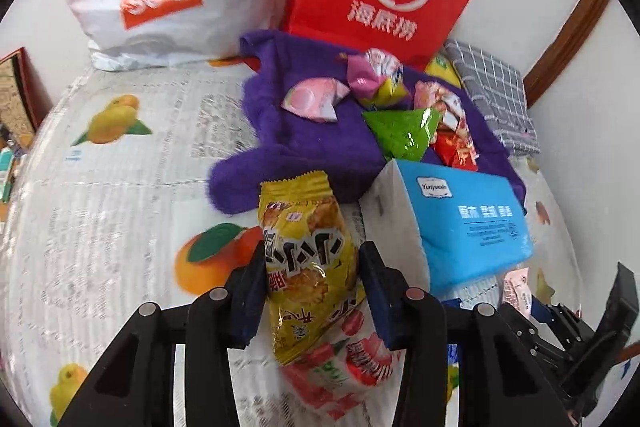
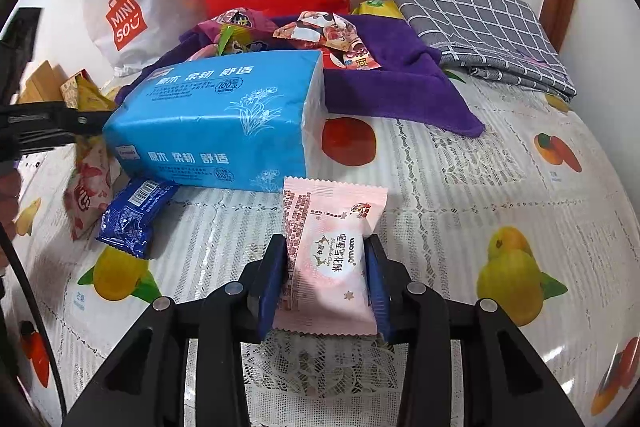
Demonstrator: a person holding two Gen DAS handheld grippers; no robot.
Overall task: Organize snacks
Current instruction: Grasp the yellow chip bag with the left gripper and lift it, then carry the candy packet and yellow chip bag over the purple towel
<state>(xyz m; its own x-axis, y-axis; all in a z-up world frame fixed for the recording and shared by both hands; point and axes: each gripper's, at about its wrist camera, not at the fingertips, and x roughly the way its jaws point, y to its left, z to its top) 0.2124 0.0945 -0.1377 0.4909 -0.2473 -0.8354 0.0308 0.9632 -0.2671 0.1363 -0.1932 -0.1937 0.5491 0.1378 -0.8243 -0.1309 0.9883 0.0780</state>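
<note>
We have the yellow snack packet (image 1: pixel 308 263) clamped in the left hand-held gripper (image 1: pixel 312 291), a red packet (image 1: pixel 344 367) beneath it; lift it clear first. The right hand-held gripper (image 2: pixel 326 283) grips the pink nougat packet (image 2: pixel 328 255). Carry both to the snacks on the purple towel (image 1: pixel 280 131) at one o'clock, past the blue tissue pack (image 2: pixel 224 123).

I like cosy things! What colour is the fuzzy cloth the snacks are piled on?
Purple. The fuzzy cloth shows best in the left wrist view.
</note>
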